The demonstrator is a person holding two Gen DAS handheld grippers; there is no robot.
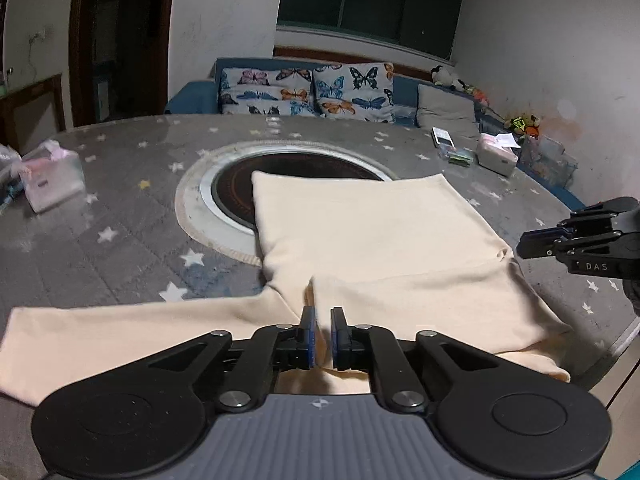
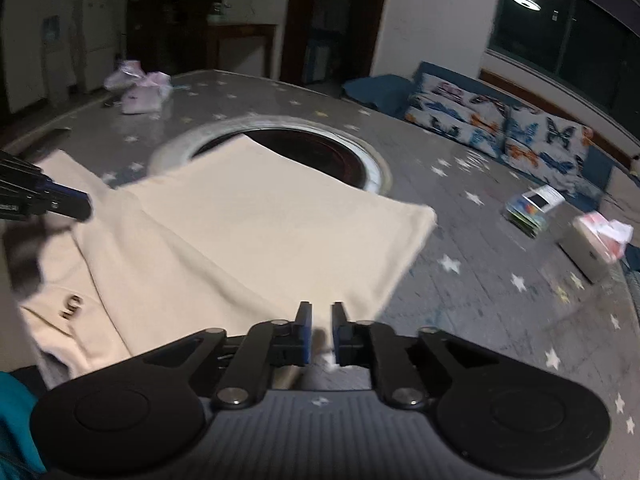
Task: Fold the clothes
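A cream garment point(image 1: 368, 240) lies spread on the grey star-patterned table point(image 1: 120, 248), its far edge over the round dark inset. One sleeve point(image 1: 120, 336) stretches to the left. My left gripper point(image 1: 323, 316) hovers over the near middle of the garment, its jaws a narrow gap apart with nothing between them. My right gripper point(image 1: 524, 246) shows at the garment's right edge. In the right wrist view the garment point(image 2: 260, 232) lies ahead, and my right gripper point(image 2: 321, 312) sits at its near corner, jaws a narrow gap apart and empty. The left gripper point(image 2: 80, 208) shows at far left.
A round dark inset point(image 1: 296, 168) with a white rim sits mid-table. A pink bag point(image 1: 52, 176) lies at the left, a tissue box point(image 1: 498, 152) and small packets point(image 1: 452, 144) at the right. A blue sofa with butterfly cushions point(image 1: 308, 88) stands behind.
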